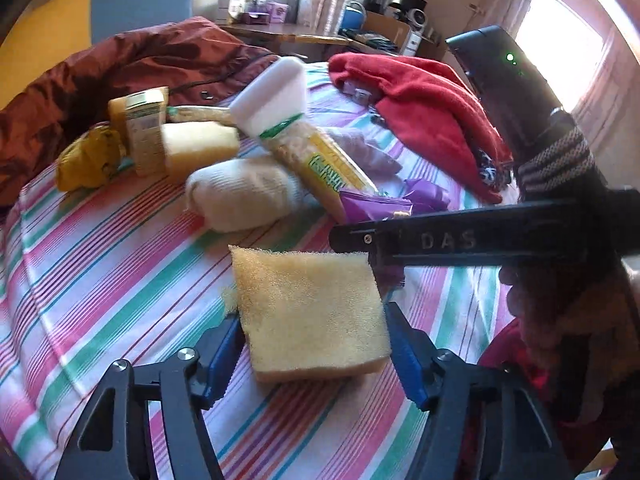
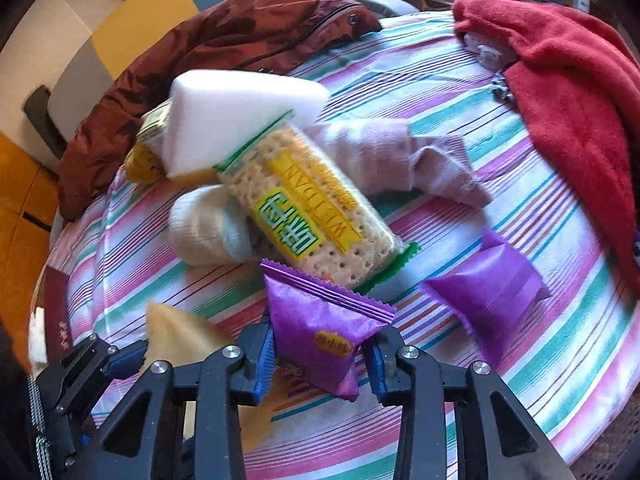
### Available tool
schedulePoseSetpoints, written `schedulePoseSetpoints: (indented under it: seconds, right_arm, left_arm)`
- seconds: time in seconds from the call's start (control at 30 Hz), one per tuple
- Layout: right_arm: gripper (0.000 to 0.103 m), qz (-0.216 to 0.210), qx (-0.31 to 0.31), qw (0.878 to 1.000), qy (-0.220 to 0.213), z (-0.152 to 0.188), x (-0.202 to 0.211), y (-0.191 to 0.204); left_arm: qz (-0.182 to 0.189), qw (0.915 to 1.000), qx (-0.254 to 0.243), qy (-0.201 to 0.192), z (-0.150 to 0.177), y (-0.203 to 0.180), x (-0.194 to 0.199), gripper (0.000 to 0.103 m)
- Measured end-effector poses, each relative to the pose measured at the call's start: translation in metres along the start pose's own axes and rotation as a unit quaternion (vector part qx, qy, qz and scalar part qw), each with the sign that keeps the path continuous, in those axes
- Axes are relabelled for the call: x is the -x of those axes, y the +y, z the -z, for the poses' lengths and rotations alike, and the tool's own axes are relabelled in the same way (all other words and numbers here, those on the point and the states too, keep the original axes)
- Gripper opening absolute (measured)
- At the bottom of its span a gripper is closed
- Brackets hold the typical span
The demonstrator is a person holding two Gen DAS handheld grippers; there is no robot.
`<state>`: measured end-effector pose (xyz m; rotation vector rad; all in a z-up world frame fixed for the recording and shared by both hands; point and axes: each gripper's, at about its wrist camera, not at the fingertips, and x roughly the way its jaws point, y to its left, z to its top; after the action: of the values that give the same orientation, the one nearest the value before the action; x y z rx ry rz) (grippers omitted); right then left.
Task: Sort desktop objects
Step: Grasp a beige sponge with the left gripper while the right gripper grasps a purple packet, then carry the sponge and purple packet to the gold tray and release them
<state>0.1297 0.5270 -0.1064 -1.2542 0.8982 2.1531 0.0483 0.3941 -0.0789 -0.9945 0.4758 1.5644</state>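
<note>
Covering the whole work surface, a striped cloth (image 1: 100, 280) of pink, green, white and violet bands carries every object. A dark red jacket (image 1: 120, 64) lies crumpled along its far left edge, and a red towel (image 1: 432, 108) is heaped at the far right. Near the middle, a long cracker packet (image 2: 304, 208) with a yellow and green label lies slantwise, its far end under a white foam block (image 2: 236, 116). A rolled white sock (image 2: 208, 228) touches the packet's left side; a pale violet sock (image 2: 400, 160) lies just beside its right side. A second yellow sponge (image 1: 200, 146), a small carton (image 1: 144, 128) and a yellow cloth (image 1: 86, 164) sit in a cluster at the far left.

Left gripper (image 1: 316, 344): its blue-padded fingers stand on either side of a yellow sponge (image 1: 308, 316), which lies flat on the cloth between them. Whether the pads press on its sides cannot be told; a narrow gap seems to remain on the right.

Right gripper (image 2: 320, 356): its fingers are closed on the lower part of a purple snack packet (image 2: 320, 328), whose crimped top edge points away from the camera towards the cracker packet. A second purple packet (image 2: 488, 292) lies apart to the right, near no gripper. The yellow sponge's corner shows just left of this gripper.
</note>
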Motion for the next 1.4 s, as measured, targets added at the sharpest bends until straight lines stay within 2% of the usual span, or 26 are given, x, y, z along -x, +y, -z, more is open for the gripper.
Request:
schedulePoseSetpoints:
  seconds: [0.3,0.47,0.57,0.77,0.97,1.03,1.17,1.4]
  right_arm:
    - [0.038,-0.082,0.049,0.995,0.016,0.009,0.001,0.029]
    - [0.038,-0.119,0.102,0.988,0.000,0.019,0.012,0.055]
    - [0.038,-0.139,0.132,0.981,-0.012,0.029,0.024,0.072]
    - [0.038,-0.149,0.170,0.974,-0.015,0.042,0.032,0.101]
    - [0.038,-0.180,0.205,0.962,-0.015,0.058,0.046,0.147]
    - [0.038,-0.194,0.223,0.955,-0.015,0.065,0.052,0.167]
    - [0.038,-0.222,0.255,0.941,-0.013,0.079,0.060,0.205]
    - [0.038,-0.270,0.296,0.916,0.004,0.105,0.059,0.279]
  left_arm:
    - [-0.028,0.9952,0.085,-0.037,0.036,0.028,0.049,0.068]
    - [-0.051,0.9917,0.097,-0.067,0.047,0.030,0.081,0.068]
    - [-0.068,0.9880,0.106,-0.089,0.054,0.033,0.105,0.068]
    - [-0.113,0.9764,0.138,-0.123,0.077,0.048,0.154,0.068]
    - [-0.160,0.9553,0.198,-0.150,0.118,0.079,0.200,0.068]
    - [-0.179,0.9451,0.221,-0.161,0.135,0.091,0.217,0.068]
    - [-0.217,0.9234,0.265,-0.174,0.169,0.113,0.246,0.068]
    - [-0.303,0.8774,0.330,-0.173,0.228,0.148,0.283,0.069]
